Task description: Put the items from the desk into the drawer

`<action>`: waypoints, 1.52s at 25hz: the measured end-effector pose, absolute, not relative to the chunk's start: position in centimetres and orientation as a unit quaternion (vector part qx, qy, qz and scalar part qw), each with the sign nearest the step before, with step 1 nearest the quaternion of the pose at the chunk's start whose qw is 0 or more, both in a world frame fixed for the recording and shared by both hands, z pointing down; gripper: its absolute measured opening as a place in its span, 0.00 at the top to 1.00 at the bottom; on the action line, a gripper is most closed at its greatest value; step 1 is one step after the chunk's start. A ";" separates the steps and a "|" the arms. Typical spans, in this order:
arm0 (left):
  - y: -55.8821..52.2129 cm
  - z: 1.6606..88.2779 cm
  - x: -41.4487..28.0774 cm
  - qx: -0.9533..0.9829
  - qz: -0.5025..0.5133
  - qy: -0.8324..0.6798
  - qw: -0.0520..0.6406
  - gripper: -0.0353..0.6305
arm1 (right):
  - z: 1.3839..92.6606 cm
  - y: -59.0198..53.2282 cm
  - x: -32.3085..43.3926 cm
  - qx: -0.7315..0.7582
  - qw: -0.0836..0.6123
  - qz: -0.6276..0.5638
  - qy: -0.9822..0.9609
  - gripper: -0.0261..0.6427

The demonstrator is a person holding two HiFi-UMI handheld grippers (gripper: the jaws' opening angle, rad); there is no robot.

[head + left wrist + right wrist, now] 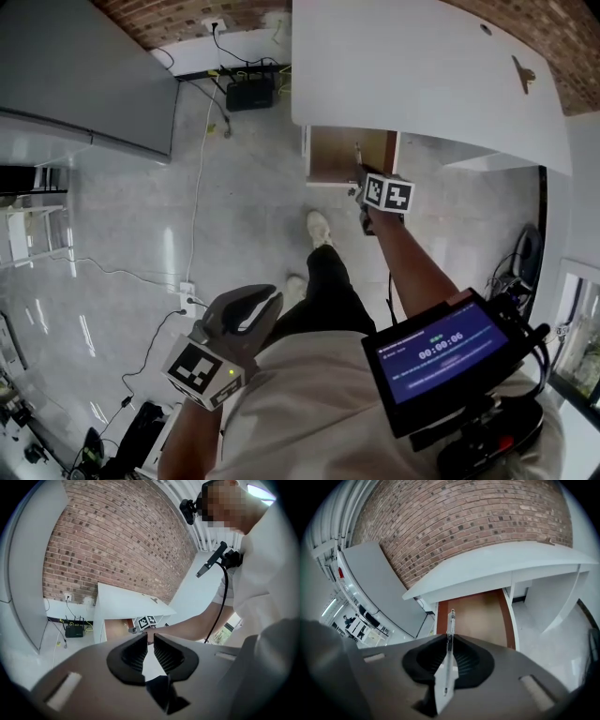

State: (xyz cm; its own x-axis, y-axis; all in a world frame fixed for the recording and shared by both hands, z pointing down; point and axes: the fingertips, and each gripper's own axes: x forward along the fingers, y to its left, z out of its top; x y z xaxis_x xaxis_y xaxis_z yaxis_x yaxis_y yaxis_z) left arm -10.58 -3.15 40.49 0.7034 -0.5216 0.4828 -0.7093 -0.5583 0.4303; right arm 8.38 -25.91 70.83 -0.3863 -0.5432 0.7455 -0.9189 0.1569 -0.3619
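An open drawer (337, 155) with a brown bottom sticks out from under the white desk (422, 66). My right gripper (360, 178) is held out over the drawer's front and is shut on a thin white pen (357, 156). In the right gripper view the pen (450, 630) stands edge-on between the jaws of my right gripper (449, 643), pointing at the drawer (480, 616). My left gripper (251, 307) hangs low beside my body. In the left gripper view the left gripper (150, 640) holds nothing, its jaws a narrow gap apart. A small dark item (522, 70) lies on the desktop.
A black router (249, 94) with cables sits on the floor by the brick wall. A white power strip (186, 292) and cords lie on the floor at left. A grey panel (84, 75) fills the upper left. My shoe (319, 228) stands below the drawer.
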 end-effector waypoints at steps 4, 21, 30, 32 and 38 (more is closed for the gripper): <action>-4.2 40.9 -10.3 0.866 0.153 -0.361 0.309 0.87 | 73.4 -28.3 8.9 0.513 0.218 0.424 -0.714 0.89; -10.9 44.0 -6.2 0.870 0.167 -0.331 0.326 0.87 | 82.1 -36.0 10.0 0.500 0.239 0.445 -0.704 0.89; -12.3 45.6 -5.2 0.868 0.173 -0.313 0.344 0.87 | 85.6 -38.0 9.7 0.480 0.244 0.434 -0.723 0.89; -12.6 46.0 -4.9 0.868 0.174 -0.310 0.346 0.87 | 86.5 -38.0 9.8 0.479 0.248 0.436 -0.720 0.89; -13.0 47.4 -4.7 0.862 0.169 -0.310 0.363 0.87 | 88.7 -38.5 9.5 0.470 0.245 0.443 -0.723 0.89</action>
State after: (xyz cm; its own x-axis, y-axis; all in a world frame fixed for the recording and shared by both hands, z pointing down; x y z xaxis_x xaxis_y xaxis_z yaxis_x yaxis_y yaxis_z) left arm -4.69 -12.98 47.38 0.7501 -0.4126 0.5168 -0.6580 -0.5442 0.5204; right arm 9.46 -38.55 88.66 -0.4373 -0.4626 0.7712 -0.8971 0.1643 -0.4101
